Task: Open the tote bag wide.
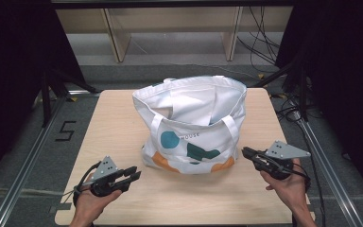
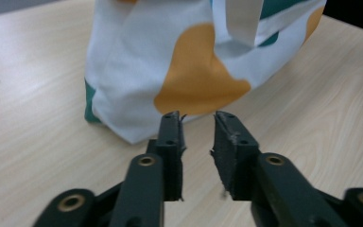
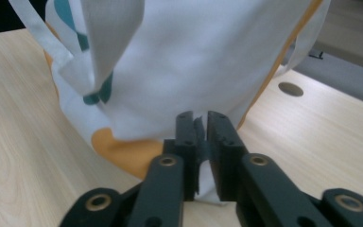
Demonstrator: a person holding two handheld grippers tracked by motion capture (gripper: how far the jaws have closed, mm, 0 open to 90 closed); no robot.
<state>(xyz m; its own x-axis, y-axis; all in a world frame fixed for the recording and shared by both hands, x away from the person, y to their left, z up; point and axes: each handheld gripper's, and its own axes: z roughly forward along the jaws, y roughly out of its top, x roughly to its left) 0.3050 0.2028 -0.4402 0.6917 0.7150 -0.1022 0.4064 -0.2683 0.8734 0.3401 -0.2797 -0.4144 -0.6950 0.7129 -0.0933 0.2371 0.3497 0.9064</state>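
Centrally, tote bag (image 1: 194, 127) contents hidden; right gripper (image 3: 199, 124) pinches its white corner; left gripper (image 2: 197, 122) jaws narrowly apart, empty.

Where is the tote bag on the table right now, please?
The tote bag stands upright at the table's middle, between the left gripper and right gripper.

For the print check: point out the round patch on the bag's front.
The light teal circle, upper left on the tote bag; the darker green blotch is irregular, the orange patches hug the bottom edge.
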